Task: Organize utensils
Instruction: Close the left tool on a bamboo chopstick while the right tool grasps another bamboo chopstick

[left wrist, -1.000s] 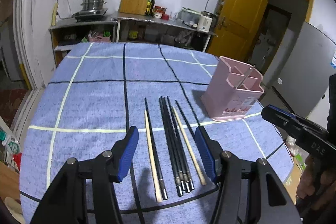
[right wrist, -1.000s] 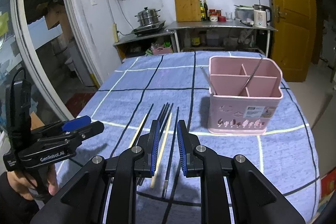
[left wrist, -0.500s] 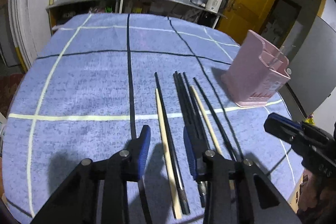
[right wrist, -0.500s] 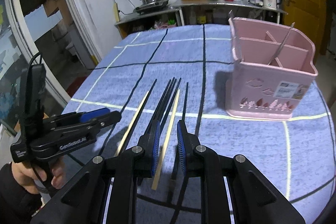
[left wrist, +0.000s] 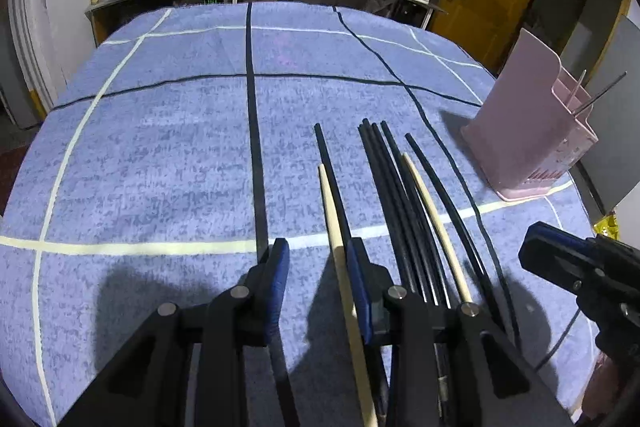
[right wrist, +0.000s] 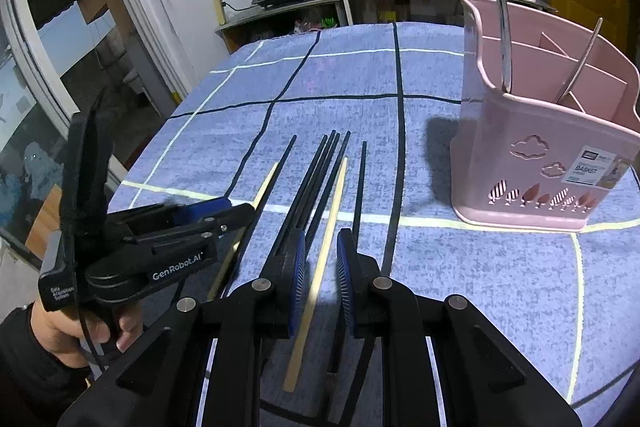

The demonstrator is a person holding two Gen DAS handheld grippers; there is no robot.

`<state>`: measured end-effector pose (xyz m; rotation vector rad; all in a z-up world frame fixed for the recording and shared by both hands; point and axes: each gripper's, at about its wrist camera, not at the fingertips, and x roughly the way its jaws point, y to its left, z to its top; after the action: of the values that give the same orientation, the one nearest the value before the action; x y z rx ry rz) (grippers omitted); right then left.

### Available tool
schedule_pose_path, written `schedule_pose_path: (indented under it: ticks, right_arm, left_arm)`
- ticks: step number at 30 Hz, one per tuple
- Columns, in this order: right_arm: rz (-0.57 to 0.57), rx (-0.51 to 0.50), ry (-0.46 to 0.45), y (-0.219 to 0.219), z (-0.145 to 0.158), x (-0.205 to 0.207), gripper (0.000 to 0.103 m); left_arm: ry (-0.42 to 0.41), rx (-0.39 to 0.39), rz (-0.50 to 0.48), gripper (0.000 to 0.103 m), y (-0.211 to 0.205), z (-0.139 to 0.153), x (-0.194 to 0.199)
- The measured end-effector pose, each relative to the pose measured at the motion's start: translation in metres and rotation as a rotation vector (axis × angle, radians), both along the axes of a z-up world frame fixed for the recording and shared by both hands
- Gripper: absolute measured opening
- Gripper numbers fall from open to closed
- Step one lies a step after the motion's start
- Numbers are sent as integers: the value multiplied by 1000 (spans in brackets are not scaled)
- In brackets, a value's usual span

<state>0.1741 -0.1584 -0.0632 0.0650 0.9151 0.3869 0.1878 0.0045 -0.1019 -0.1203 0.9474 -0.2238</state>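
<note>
Chopsticks lie side by side on the blue cloth. Left gripper, its jaws just narrowed, straddles one pale chopstick without pinching. Right gripper brackets another pale chopstick, slightly parted. Beyond stands the pink basket.

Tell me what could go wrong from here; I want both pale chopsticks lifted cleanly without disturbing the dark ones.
1. The left gripper, whose jaws have just been closing, straddles a pale chopstick with a black chopstick right beside it; it may pinch both.
2. The right gripper straddles the other pale chopstick, close to the black bundle; its fingers could nudge those sticks.
3. The two grippers work close together and might bump.
</note>
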Motion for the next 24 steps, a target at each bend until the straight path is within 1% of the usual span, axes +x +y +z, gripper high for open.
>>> schedule_pose_path:
  ticks: [6, 9, 12, 13, 15, 18, 21, 24]
  right_arm:
    - [-6, 5, 16, -1, -6, 3, 17]
    - [-4, 6, 22, 1, -7, 4, 17]
    - [-2, 3, 19, 3, -7, 4, 17]
    - [-2, 1, 18, 3, -7, 4, 17]
    - [-3, 0, 18, 4, -8, 7, 17]
    - [-2, -1, 20, 6, -11, 12, 17]
    - [1, -5, 24, 11, -15, 20, 17]
    - [-2, -17, 32, 16, -21, 29, 17]
  left_arm:
    - [-15, 32, 8, 33, -2, -1, 1]
    - [-23, 78, -1, 33, -9, -1, 3]
    - [-26, 90, -4, 32, -10, -1, 3]
    - [-25, 93, -5, 30, -10, -1, 3]
    - [-22, 97, 8, 20, -7, -1, 3]
    - [-9, 48, 26, 19, 3, 0, 2]
    - [-7, 26, 36, 19, 11, 0, 2]
    - [6, -12, 49, 19, 19, 0, 5]
